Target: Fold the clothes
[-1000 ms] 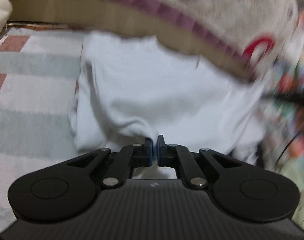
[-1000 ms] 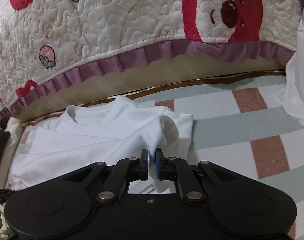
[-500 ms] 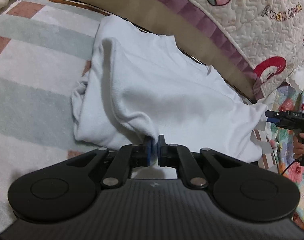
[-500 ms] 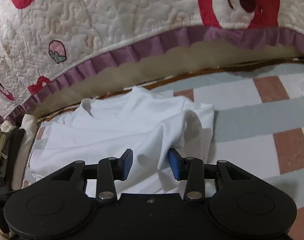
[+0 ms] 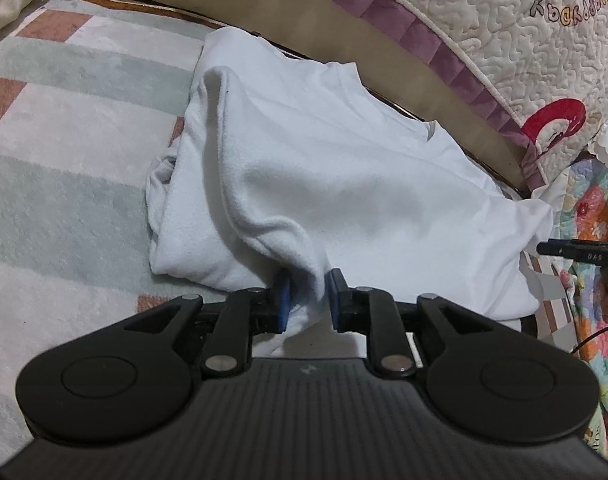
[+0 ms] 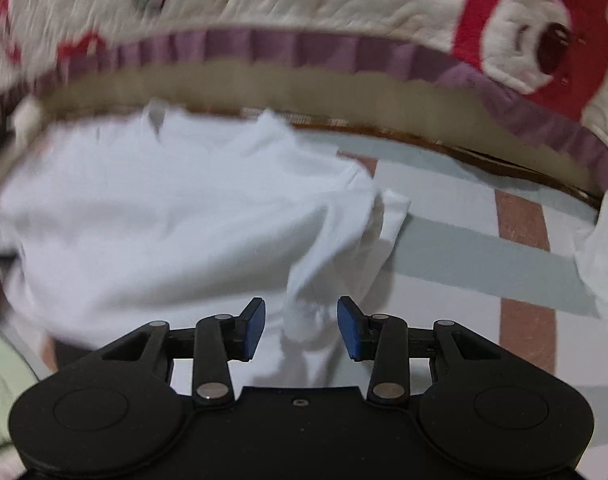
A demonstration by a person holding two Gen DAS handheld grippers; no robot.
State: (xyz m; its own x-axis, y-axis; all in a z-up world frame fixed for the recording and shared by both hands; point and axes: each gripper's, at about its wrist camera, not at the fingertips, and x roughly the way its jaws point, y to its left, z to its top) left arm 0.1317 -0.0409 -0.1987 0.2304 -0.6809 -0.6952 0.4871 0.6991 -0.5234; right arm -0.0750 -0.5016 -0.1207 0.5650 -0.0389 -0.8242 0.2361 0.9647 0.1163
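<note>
A white T-shirt (image 5: 344,184) lies partly folded on a striped rug, its collar toward the bed. A raised fold of it runs down between the blue pads of my left gripper (image 5: 307,300), whose jaws stand a little apart around the cloth. In the blurred right wrist view the same shirt (image 6: 163,220) lies ahead, and a bunched corner of it stands between the wide-open jaws of my right gripper (image 6: 301,326), touching neither pad.
The striped rug (image 5: 63,184) lies under the shirt. A quilted bedspread (image 5: 524,32) with purple trim hangs along the far side. Another white cloth (image 6: 600,248) lies at the right. My right gripper's body (image 5: 580,254) shows at the left view's right edge.
My left gripper's jaws have parted from shut on the fold. My right gripper opened half a second ago and has opened wider, moving as the view blurs.
</note>
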